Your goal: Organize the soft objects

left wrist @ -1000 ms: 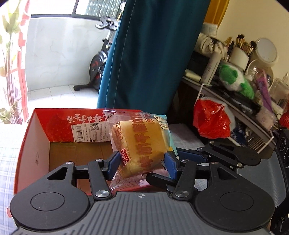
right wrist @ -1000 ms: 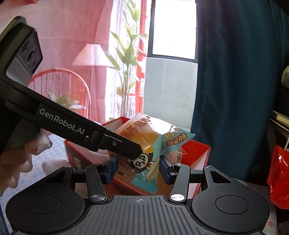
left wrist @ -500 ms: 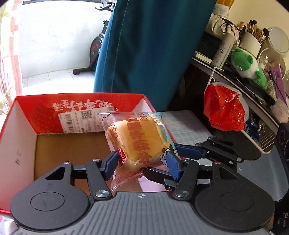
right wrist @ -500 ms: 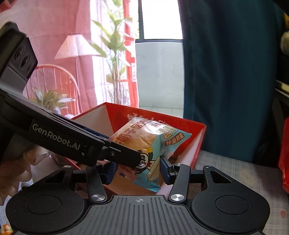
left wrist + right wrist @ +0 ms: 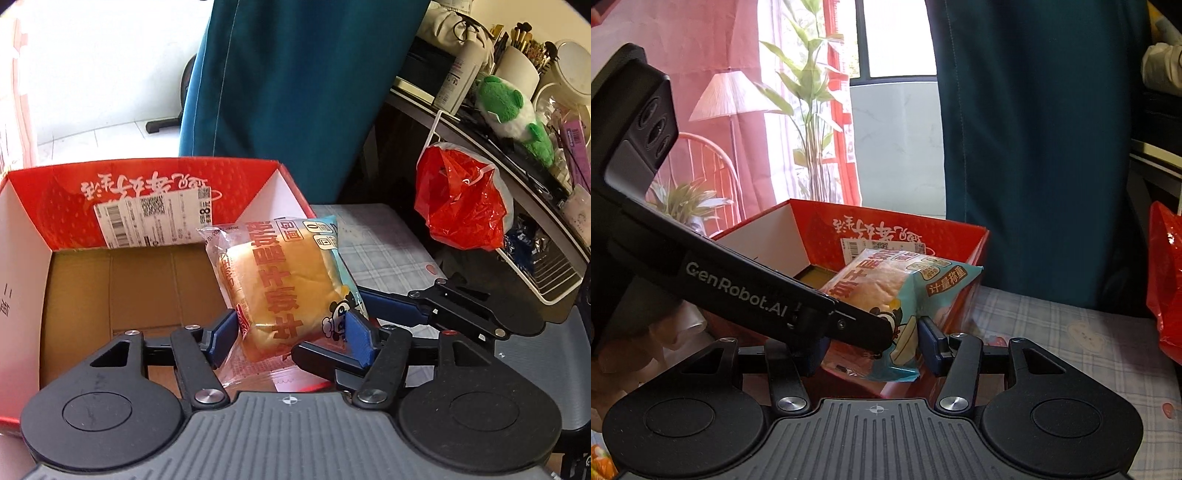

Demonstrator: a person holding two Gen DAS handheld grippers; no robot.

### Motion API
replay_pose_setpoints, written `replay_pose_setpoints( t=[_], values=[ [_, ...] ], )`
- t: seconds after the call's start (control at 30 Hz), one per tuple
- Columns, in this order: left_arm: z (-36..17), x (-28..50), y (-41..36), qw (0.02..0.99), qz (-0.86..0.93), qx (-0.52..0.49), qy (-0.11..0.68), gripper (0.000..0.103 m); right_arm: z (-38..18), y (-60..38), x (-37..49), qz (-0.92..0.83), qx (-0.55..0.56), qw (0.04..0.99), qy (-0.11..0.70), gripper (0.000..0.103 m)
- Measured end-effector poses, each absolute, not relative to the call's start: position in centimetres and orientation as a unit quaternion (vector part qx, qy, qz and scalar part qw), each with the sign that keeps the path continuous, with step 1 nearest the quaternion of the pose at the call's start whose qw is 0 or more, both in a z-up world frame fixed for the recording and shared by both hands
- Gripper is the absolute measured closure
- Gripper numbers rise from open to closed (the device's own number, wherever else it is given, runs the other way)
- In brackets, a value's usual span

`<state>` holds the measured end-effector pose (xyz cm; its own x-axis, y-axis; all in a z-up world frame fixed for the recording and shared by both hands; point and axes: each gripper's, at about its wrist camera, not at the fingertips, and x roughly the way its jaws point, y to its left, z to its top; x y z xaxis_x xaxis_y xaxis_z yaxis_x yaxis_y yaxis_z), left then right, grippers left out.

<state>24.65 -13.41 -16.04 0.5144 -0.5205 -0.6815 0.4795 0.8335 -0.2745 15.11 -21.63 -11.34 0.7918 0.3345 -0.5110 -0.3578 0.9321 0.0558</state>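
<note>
Both grippers share the packaged bread (image 5: 284,291) over the red box (image 5: 155,192) by the desk's far edge, left gripper (image 5: 291,334) jaws opening off it while right gripper (image 5: 871,341) jaws look clamped on its corner, probably so it drops in gently.

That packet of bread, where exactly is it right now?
The bread packet hangs between both grippers' blue fingers at the right-hand near corner of the open red box in the left wrist view, above the box's brown floor.
</note>
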Motion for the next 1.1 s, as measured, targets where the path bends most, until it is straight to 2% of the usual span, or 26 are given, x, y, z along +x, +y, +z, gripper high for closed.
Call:
replay_pose_setpoints(
  t=[0.17,0.67,0.93,1.1],
  values=[
    [-15.5,23.9,-13.0,0.873,-0.286,-0.018,0.394,0.038,-10.7,-21.3,14.2,0.182,-0.030,0.948,0.259,0.051],
    [-13.3,17.4,-8.6,0.893,-0.268,-0.009,0.360,0.038,-9.4,-20.1,7.5,0.174,-0.011,0.953,0.246,0.051],
    [-15.1,12.0,-5.1,0.900,-0.244,0.007,0.360,0.038,-10.8,-18.7,2.7,0.181,-0.005,0.946,0.268,0.051],
    [-17.5,8.9,-4.0,0.892,-0.242,-0.027,0.380,0.039,-13.1,-18.6,-0.1,0.175,0.003,0.938,0.300,0.051]
  ],
)
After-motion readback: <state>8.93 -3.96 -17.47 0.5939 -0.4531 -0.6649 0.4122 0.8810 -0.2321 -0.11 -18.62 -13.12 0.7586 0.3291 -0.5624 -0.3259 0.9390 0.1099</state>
